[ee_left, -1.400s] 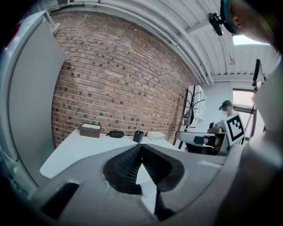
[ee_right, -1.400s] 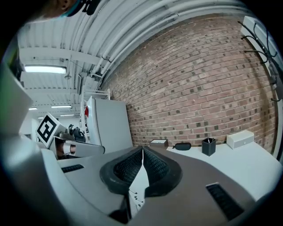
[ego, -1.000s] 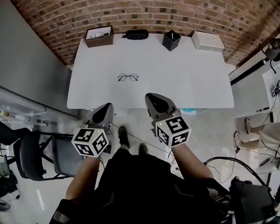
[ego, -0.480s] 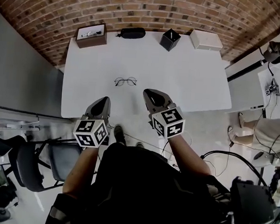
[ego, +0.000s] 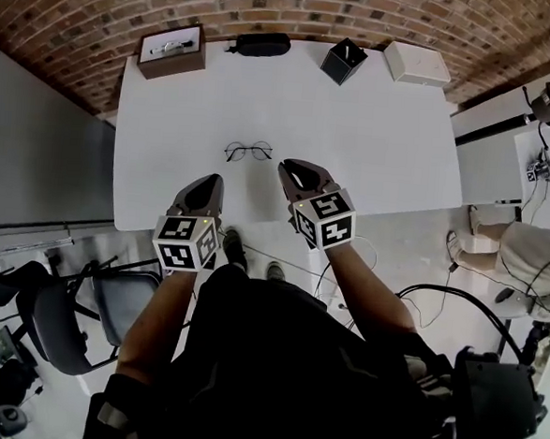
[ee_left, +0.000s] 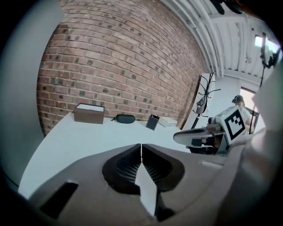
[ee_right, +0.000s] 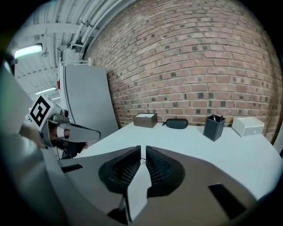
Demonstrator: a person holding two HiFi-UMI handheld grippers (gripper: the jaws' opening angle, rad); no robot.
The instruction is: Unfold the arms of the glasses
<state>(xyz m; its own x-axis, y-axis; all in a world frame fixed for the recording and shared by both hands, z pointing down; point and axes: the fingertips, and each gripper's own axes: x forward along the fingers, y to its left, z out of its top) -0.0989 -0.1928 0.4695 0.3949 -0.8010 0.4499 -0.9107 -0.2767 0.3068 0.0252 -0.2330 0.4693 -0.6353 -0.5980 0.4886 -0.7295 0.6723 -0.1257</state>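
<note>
**Matt plastic, thin wire, rough brick**

The worktop (ego: 374, 146) is smooth, matt white. The glasses (ego: 249, 151) look like thin dark metal wire. The wall (ego: 271, 7) is rough red brick. The left gripper (ee_left: 141, 150) and right gripper (ee_right: 142, 154) have matt grey plastic shells, and their jaws carry black ribbed pads.

Glasses (ego: 249, 151) — thin dark wire frame, round lenses — lying flat on white table (ego: 356, 135), left of centre.
</note>
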